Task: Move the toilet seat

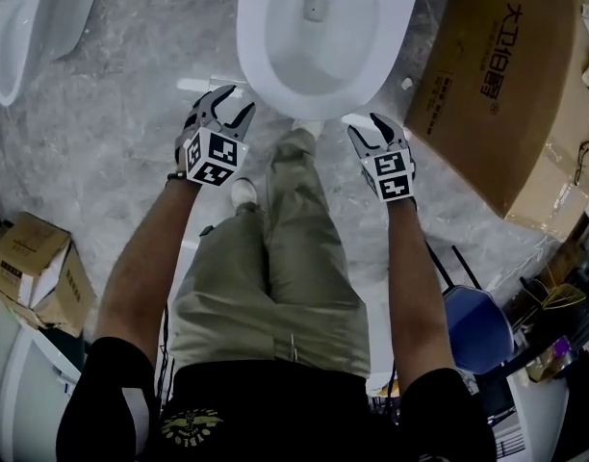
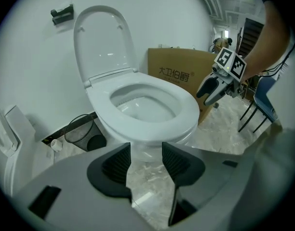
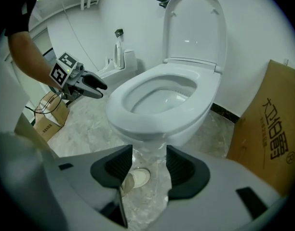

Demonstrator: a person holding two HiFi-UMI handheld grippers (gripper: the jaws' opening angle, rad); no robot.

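No step is complete: the toilet seat (image 2: 150, 133) lies down on the bowl (image 2: 142, 107), lid (image 2: 101, 42) raised. Your left tool (image 1: 232, 109) and right tool (image 1: 371, 128) hover near, jaws narrowly apart, empty.

We hold the left gripper (image 1: 231, 105) and right gripper (image 1: 370, 123) just short of the toilet seat (image 1: 255, 54) (jaws of both slightly parted), its front rim between them. A cardboard box (image 1: 497, 75) lies beyond the right gripper's outer side.

White glossy oval toilet seat (image 1: 252, 29); brown cardboard box (image 1: 497, 94) right, black print; grey marbled stone floor (image 1: 112, 128).
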